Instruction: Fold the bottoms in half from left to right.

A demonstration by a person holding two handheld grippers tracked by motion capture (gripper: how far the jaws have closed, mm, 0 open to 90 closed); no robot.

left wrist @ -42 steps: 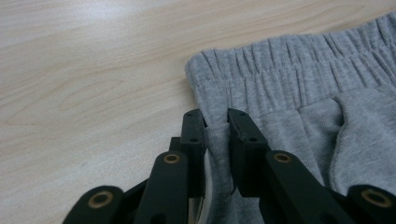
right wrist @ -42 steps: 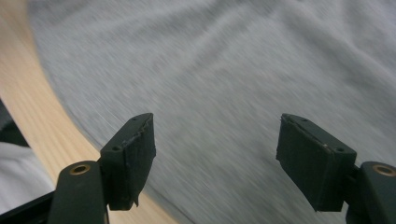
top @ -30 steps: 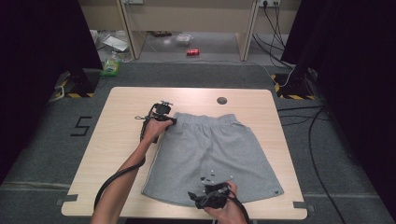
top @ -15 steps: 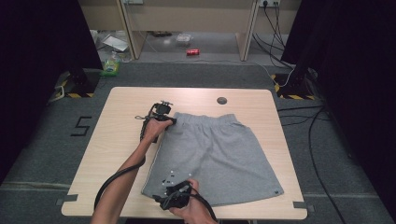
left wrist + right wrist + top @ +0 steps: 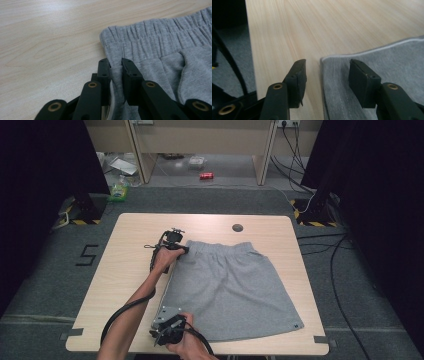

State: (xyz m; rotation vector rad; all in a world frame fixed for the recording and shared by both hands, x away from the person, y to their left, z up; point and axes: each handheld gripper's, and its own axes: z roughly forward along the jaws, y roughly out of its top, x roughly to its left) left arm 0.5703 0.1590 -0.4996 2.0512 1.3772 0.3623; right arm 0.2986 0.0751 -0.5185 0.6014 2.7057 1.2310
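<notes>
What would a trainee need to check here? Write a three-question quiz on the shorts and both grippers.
1. True or false: the left gripper is shut on the grey shorts beside the waistband.
2. The right gripper is: A) open at the hem corner, B) shut on the hem, C) lifted off the table.
3. What small dark round thing sits on the table beyond the waistband?

Key: 1 true. 2 A. 3 a dark round disc, too small to identify.

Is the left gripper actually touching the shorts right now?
Touching. The left gripper view shows the left gripper pinching a fold of the grey shorts below the waistband.
</notes>
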